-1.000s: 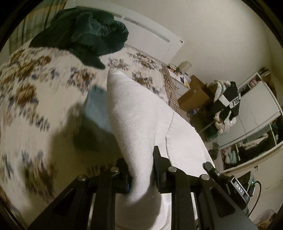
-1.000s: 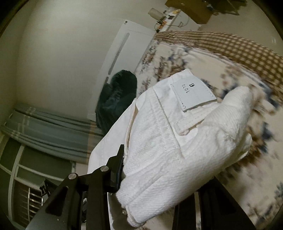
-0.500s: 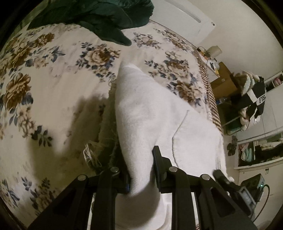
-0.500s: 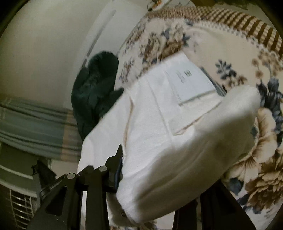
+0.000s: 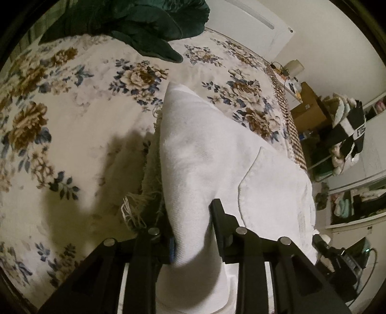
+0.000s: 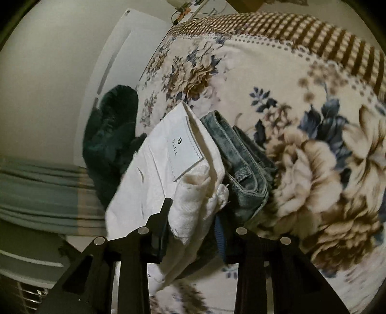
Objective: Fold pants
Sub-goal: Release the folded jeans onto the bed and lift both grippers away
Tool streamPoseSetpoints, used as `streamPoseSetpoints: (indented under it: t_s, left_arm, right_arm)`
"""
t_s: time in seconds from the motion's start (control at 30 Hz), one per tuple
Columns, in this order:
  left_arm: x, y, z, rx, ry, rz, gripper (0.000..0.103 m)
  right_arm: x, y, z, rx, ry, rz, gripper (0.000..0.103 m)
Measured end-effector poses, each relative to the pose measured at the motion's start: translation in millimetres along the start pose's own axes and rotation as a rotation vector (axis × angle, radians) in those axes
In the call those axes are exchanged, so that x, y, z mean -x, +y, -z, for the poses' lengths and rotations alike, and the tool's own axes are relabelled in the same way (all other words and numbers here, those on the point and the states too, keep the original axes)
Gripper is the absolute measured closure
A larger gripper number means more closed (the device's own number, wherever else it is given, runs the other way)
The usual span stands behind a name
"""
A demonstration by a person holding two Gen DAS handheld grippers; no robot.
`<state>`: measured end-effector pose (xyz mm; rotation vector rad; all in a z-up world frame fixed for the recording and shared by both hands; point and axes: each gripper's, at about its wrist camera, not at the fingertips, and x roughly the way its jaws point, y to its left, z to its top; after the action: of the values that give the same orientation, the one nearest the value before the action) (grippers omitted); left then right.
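Observation:
The white pants [image 5: 205, 154] are folded into a thick bundle and lie low over the floral bedspread [image 5: 72, 120]. My left gripper [image 5: 191, 231] is shut on one end of the bundle; a frayed hem [image 5: 135, 205] hangs beside it. In the right wrist view the white pants [image 6: 168, 169] show a rectangular brand patch [image 6: 184, 151]. My right gripper [image 6: 193, 222] is shut on the waistband end. Folded blue jeans [image 6: 241, 169] lie on the bed right beside the white bundle.
A dark green garment [image 5: 144, 26] is heaped at the head of the bed, also in the right wrist view [image 6: 113, 135]. A white headboard [image 5: 253, 21] stands behind. A checked blanket edge [image 6: 289, 29], shelves and clothes [image 5: 347, 130] lie beyond the bed.
Both grippers have brought the white bundle down toward the bed beside the blue jeans. The right view has turned, and the jeans now show.

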<state>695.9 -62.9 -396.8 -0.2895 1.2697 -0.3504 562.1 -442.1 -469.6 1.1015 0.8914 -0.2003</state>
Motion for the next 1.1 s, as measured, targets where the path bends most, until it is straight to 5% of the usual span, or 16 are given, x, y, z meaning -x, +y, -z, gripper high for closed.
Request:
streamPoseSetpoints:
  t_s: [0.1, 0.17, 0.37, 0.53, 0.7, 1.1]
  left_arm:
    - [10.3, -8.0, 1.9, -0.032, -0.026, -0.086, 0.055]
    - [19.4, -12.2, 4.0, -0.047, -0.048, -0.098, 0.027]
    - [47.8, -27.9, 16.5, -0.120, -0.102, -0.152, 0.012]
    - [78.2, -40.8, 35.1, -0.161, -0.149, -0.215, 0.010]
    - [124.5, -53.9, 74.6, -0.199, -0.204, -0.270, 0.009]
    - [193.8, -54.1, 190.5, -0.189, -0.184, -0.321, 0.009]
  right_arm:
    - [8.1, 17.9, 1.5, 0.069, 0.010, 0.079, 0.066]
    - [14.5, 29.2, 5.1, 0.106, 0.012, 0.130, 0.058]
    - [41.6, 71.1, 22.1, 0.266, -0.024, 0.281, 0.031]
    - [68.7, 114.5, 47.6, 0.467, -0.096, 0.424, 0.005]
    - [106.8, 143.2, 85.3, 0.612, -0.156, 0.524, 0.003]
    - [195.4, 110.6, 181.0, 0.659, -0.094, 0.503, 0.003]
